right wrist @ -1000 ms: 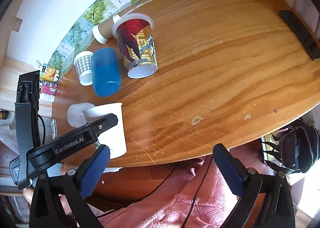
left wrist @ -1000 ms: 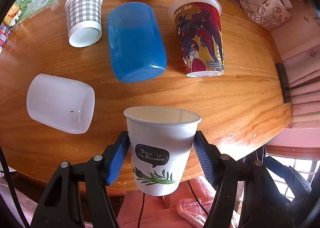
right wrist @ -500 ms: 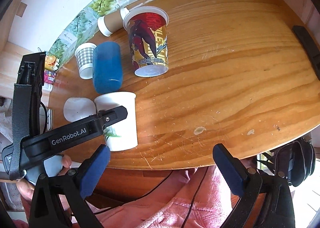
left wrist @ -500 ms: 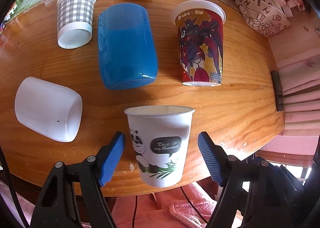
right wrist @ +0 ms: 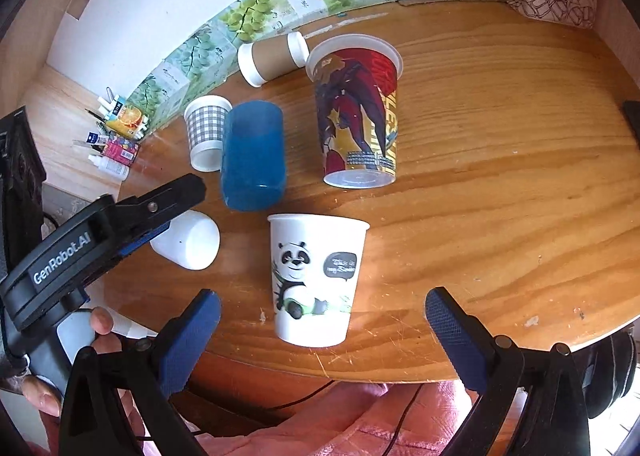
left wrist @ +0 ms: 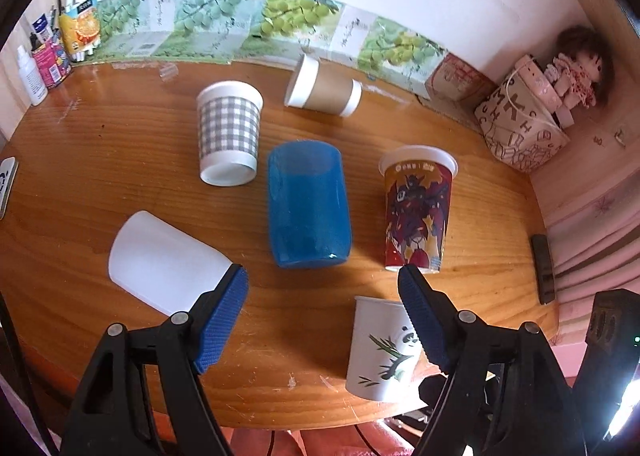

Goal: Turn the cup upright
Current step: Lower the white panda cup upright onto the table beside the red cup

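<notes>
A white panda paper cup stands upright near the front edge of the wooden table; it also shows in the left wrist view, partly behind the right finger. My left gripper is open and empty, pulled back and to the left of the cup. My right gripper is open and empty, its fingers wide on either side of the panda cup, just in front of it. A blue cup, a white cup, a brown-sleeved cup, a checked cup and a robot-print cup lie on their sides.
A black remote lies at the table's right edge. A printed paper bag and a doll stand at the back right corner. Small bottles and a juice carton stand at the back left by the wall.
My left gripper has let go of the panda cup, which now stands on the table, and has drawn back and to the left. The right gripper has moved in towards the cup.
</notes>
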{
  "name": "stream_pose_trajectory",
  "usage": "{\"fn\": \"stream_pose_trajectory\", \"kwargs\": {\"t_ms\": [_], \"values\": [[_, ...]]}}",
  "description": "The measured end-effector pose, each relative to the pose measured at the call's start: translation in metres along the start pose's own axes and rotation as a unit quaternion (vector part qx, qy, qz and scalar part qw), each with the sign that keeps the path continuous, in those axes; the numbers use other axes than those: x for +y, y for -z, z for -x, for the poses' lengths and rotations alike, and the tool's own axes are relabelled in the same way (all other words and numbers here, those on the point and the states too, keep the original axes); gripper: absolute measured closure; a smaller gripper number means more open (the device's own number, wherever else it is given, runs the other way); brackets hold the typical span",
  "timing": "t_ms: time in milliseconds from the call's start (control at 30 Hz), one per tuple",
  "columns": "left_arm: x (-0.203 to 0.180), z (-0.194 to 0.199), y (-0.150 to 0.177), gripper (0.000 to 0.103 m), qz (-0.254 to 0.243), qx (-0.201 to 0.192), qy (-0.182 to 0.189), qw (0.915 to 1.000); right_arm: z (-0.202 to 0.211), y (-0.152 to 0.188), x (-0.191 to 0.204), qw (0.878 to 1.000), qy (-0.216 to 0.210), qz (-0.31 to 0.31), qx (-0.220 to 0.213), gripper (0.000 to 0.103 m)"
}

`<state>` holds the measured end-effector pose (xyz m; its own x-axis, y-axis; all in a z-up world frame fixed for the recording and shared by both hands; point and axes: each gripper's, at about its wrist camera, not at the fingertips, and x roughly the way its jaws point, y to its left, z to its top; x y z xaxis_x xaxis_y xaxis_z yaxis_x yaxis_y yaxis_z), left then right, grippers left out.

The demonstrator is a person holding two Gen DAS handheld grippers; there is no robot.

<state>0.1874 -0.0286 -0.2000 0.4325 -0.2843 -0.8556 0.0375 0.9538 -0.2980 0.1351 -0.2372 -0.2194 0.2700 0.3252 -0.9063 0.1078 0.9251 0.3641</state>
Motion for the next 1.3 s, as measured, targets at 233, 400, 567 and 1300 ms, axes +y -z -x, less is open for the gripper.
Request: {"fn": "stream_pose_trajectory", "kwargs": {"t_ms": [233, 400, 567, 1300], "values": [[0.020, 0.017, 0.000, 0.023, 0.036, -0.035, -0.023, 0.9985, -0.022, -0.009, -0.003, 1.000, 0.009, -0.014, 0.003, 0.000], [0.033, 0.032, 0.004, 0.023, 0.051, -0.056, -0.037, 0.9964, -0.035, -0.014, -0.010, 1.000, 0.011, -0.026, 0.003, 0.000], [0.040, 0.041, 0.011, 0.023, 0.048, -0.068, -0.051, 0.9953, -0.049, -0.019, -0.016, 0.999, 0.016, -0.043, -0.001, 0.000], [0.019, 0.045, 0.022, 0.023, -0.004, -0.057, -0.052, 0.9970, -0.042, -0.033, -0.007, 0.998, 0.009, -0.014, -0.066, 0.028]]}}
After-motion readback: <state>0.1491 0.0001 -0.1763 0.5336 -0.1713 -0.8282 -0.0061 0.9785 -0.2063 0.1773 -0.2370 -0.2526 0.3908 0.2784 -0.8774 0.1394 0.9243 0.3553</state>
